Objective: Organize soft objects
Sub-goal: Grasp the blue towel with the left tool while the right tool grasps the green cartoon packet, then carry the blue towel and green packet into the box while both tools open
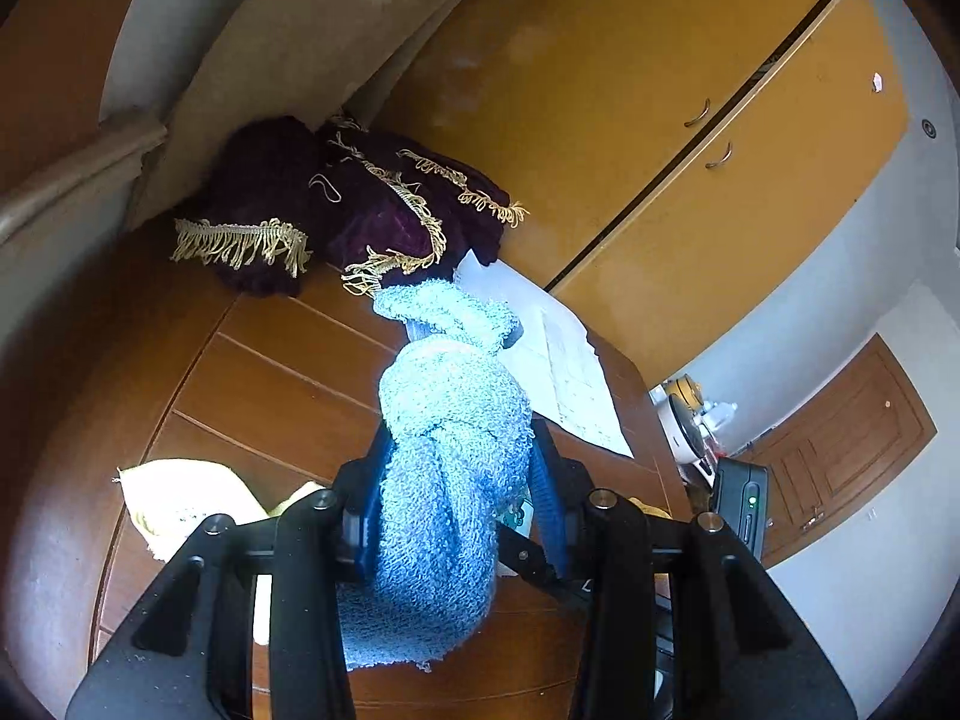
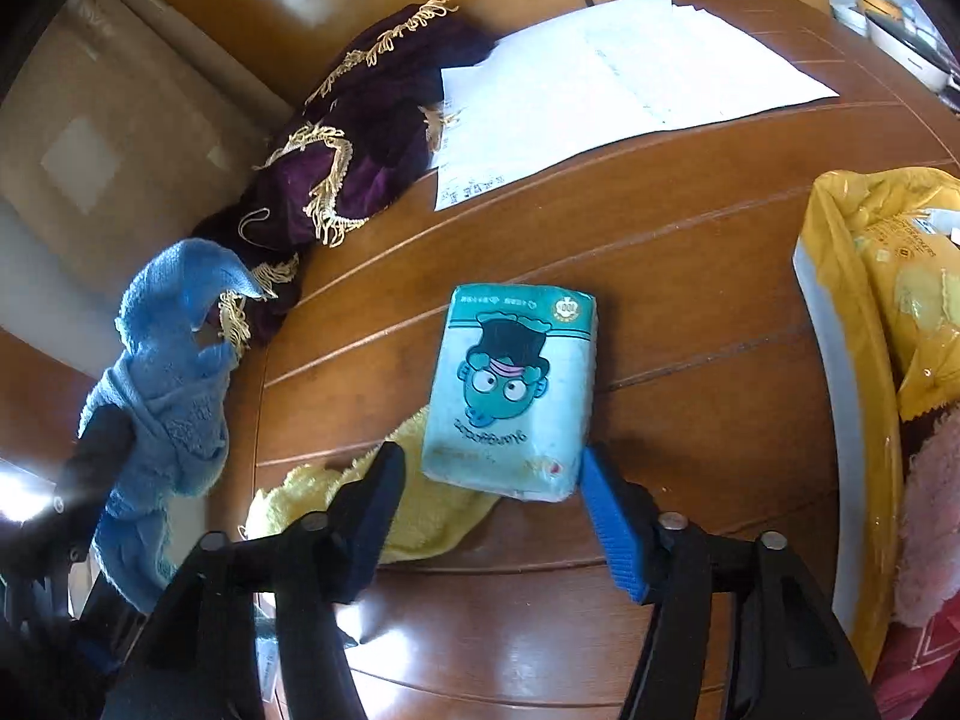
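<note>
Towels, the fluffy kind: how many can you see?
2. The blue towel is bunched up in the left gripper, above the table. The yellow towel lies on the table, partly under the tissue pack. More may be hidden.

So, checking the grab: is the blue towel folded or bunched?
Bunched: the blue towel hangs crumpled and twisted, clamped in the left claw.

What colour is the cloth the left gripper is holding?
Light blue cloth, a looped terry weave, clamped in the left gripper. Shows best in the left wrist view.
</note>
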`<state>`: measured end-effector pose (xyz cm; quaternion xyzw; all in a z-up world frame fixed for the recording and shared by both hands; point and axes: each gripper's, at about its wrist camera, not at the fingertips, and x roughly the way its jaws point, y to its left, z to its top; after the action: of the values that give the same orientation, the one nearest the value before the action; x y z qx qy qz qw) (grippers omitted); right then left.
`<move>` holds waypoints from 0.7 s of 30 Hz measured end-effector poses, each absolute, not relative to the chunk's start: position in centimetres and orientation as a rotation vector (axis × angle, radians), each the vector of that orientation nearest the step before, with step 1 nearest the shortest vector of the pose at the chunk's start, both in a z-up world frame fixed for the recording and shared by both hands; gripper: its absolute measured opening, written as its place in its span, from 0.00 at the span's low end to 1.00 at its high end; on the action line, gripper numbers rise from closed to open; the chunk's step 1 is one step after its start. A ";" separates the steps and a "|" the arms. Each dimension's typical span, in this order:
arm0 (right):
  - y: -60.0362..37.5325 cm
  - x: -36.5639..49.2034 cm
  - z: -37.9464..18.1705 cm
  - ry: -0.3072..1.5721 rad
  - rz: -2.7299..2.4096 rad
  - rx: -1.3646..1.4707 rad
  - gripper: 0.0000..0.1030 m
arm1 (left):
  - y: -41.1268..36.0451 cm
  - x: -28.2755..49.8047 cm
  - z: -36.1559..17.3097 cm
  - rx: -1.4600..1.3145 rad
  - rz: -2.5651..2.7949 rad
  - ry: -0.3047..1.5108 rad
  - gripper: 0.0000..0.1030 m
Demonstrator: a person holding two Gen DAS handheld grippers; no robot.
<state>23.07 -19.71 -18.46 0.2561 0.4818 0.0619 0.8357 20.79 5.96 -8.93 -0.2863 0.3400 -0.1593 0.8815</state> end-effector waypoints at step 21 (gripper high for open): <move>-21.2 20.8 -16.5 0.953 0.167 0.494 0.42 | 5.0 20.5 -9.3 -0.572 -0.349 0.717 0.37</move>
<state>20.77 -21.20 -16.46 0.2351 0.4535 0.0795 0.8560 20.53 4.97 -9.33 -0.2744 0.3444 -0.1676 0.8820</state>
